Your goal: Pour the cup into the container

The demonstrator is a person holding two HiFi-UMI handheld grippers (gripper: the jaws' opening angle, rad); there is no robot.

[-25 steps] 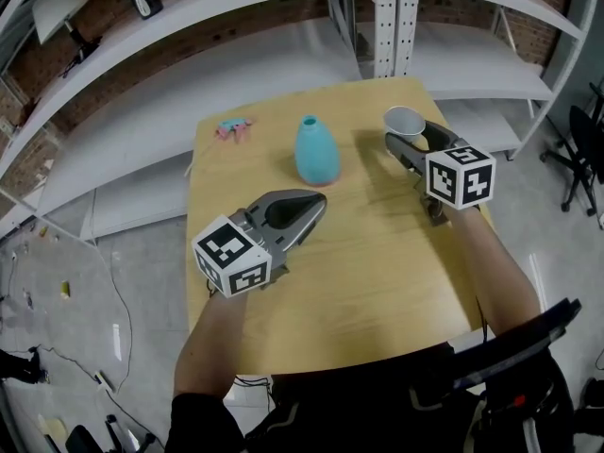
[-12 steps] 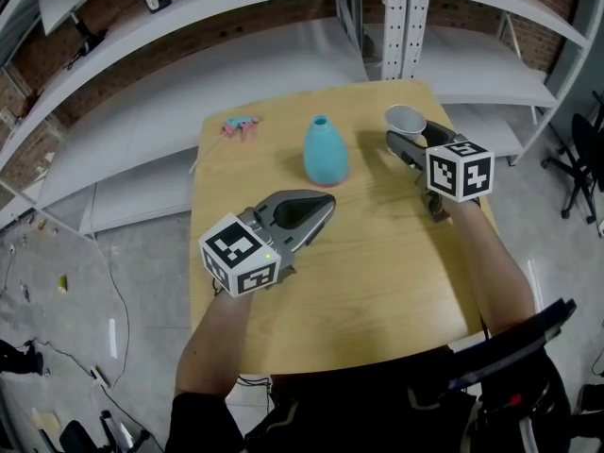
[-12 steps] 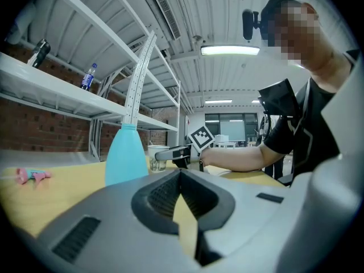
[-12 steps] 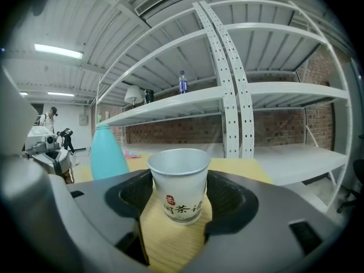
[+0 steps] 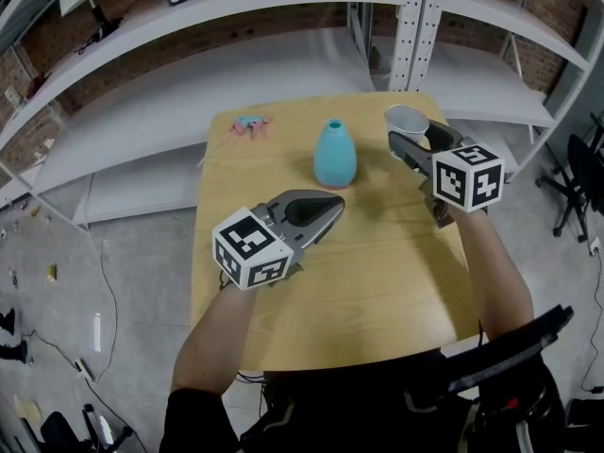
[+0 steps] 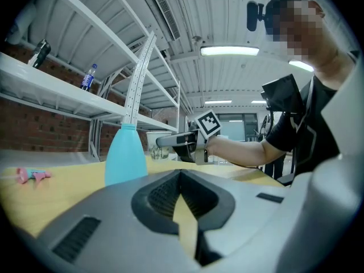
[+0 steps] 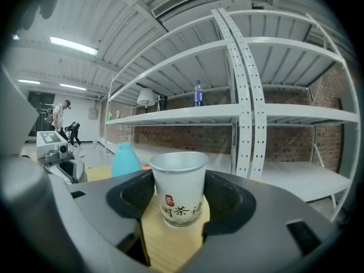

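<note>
Head view: the right gripper carries the paper cup between its jaw tips. The turquoise vase stands well off to those jaws' left, a little beyond the left gripper.

Left gripper view: its jaws are pressed together on nothing, with the vase ahead and left of the tips.

Right gripper view: the jaws stand wide and have just been closing, their pads against the upright cup.

The vase's mouth looks narrow and nothing steadies it. A hasty tilt could spill onto the table, a rim knock could topple the vase, and a harder squeeze could buckle the paper.
</note>
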